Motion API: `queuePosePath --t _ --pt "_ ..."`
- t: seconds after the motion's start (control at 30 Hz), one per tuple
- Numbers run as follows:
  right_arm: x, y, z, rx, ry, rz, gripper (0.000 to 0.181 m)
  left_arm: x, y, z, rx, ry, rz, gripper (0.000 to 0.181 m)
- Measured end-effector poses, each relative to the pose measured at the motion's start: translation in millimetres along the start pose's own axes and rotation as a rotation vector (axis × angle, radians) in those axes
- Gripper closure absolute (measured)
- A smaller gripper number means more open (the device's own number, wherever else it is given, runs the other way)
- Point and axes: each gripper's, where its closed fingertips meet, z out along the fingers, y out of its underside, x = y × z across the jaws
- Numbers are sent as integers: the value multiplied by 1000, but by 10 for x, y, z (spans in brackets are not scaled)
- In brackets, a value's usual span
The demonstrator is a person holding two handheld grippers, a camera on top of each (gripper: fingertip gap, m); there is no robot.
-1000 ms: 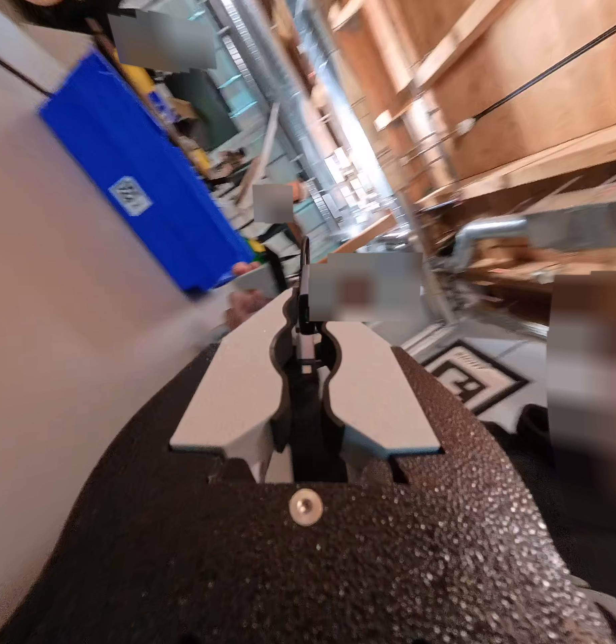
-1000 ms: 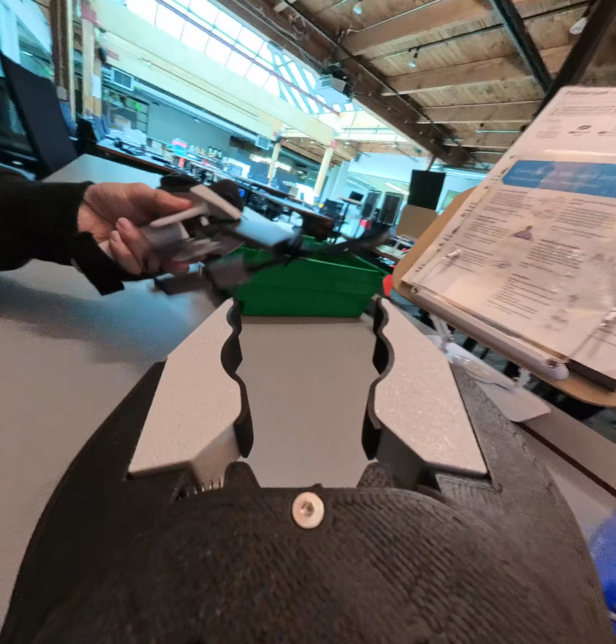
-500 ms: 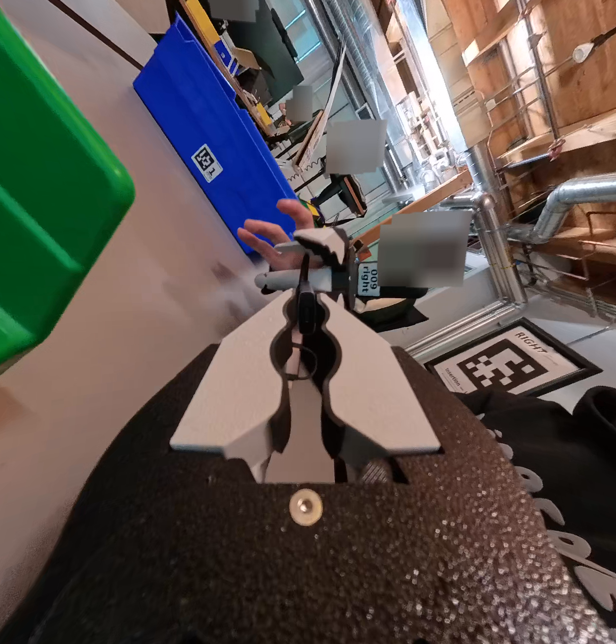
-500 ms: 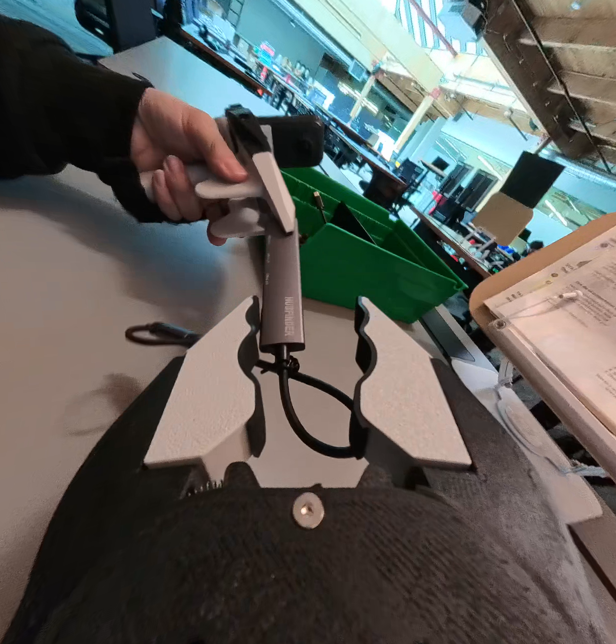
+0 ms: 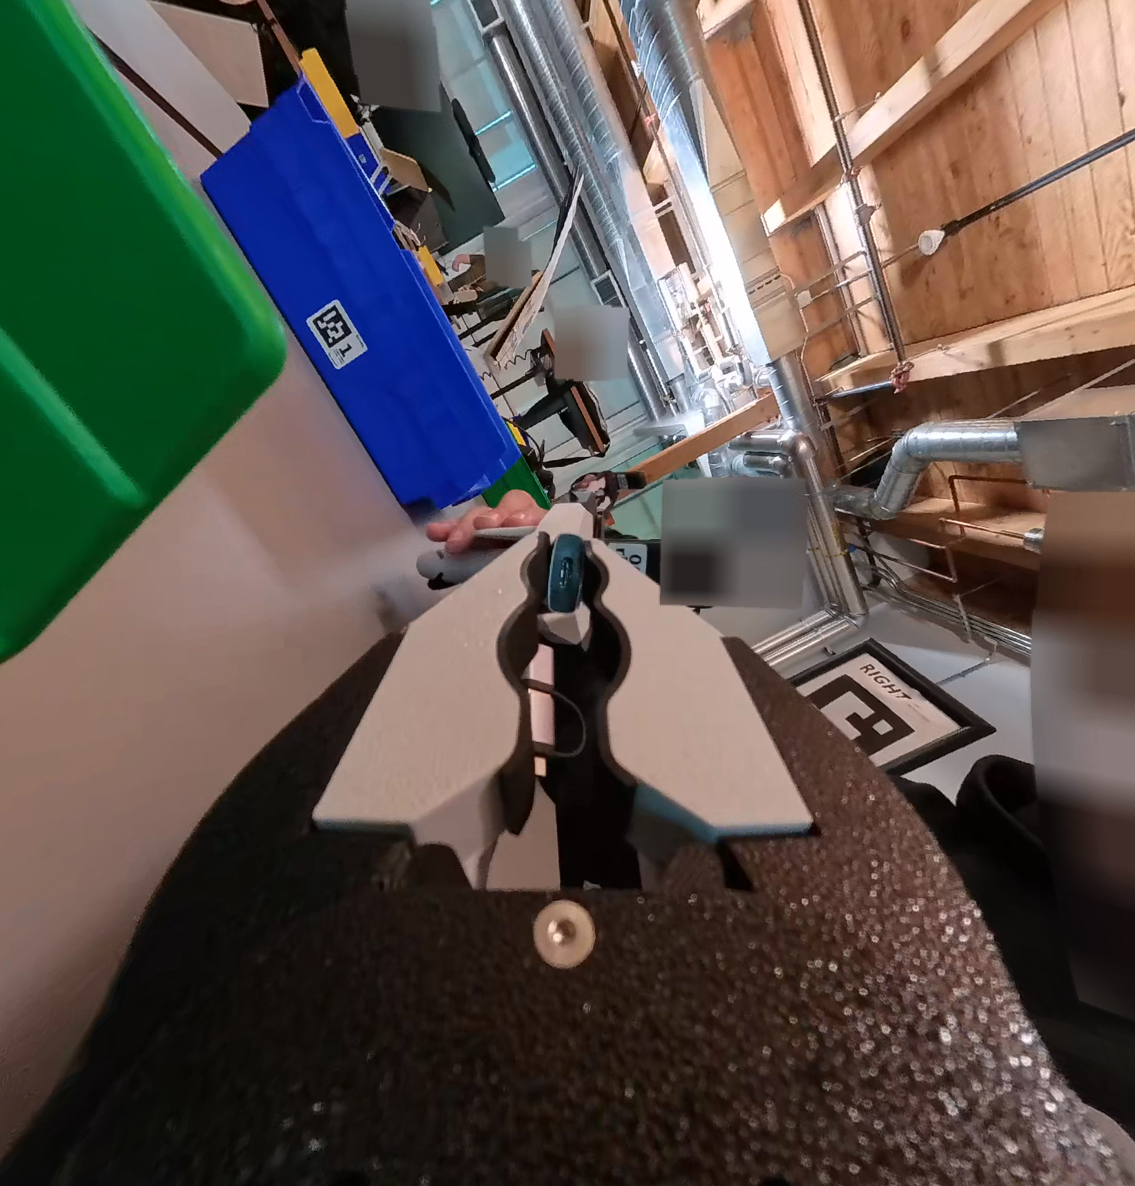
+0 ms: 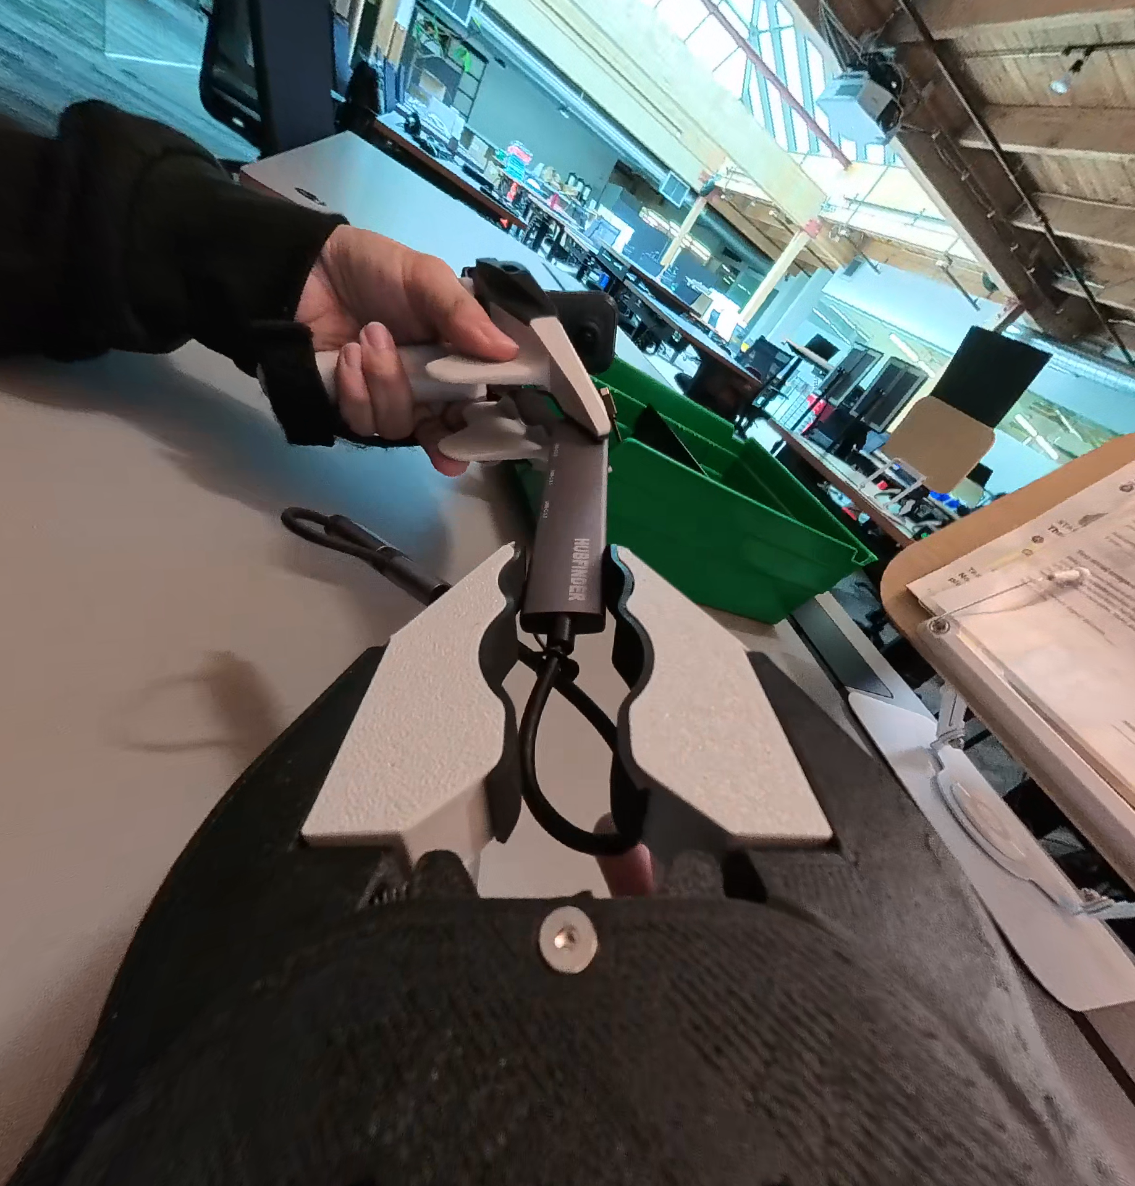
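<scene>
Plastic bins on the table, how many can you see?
2: a green bin just beyond the gripped grey hub, and a blue bin farther along the table. Others may be out of view.

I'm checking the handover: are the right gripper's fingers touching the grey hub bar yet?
Touching. In the right wrist view the right gripper's fingers press both sides of the grey hub bar's lower end; the left gripper clamps its upper end.
</scene>
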Motion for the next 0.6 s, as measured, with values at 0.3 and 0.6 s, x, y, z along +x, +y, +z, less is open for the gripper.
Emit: queuePosePath --t 0.3,0.6 --pt "337 -2 -178 83 136 326 158 290 -426 -217 180 -209 471 166" --pt "745 191 -462 135 344 530 158 21 -986 -1525 64 -1067 932 155"
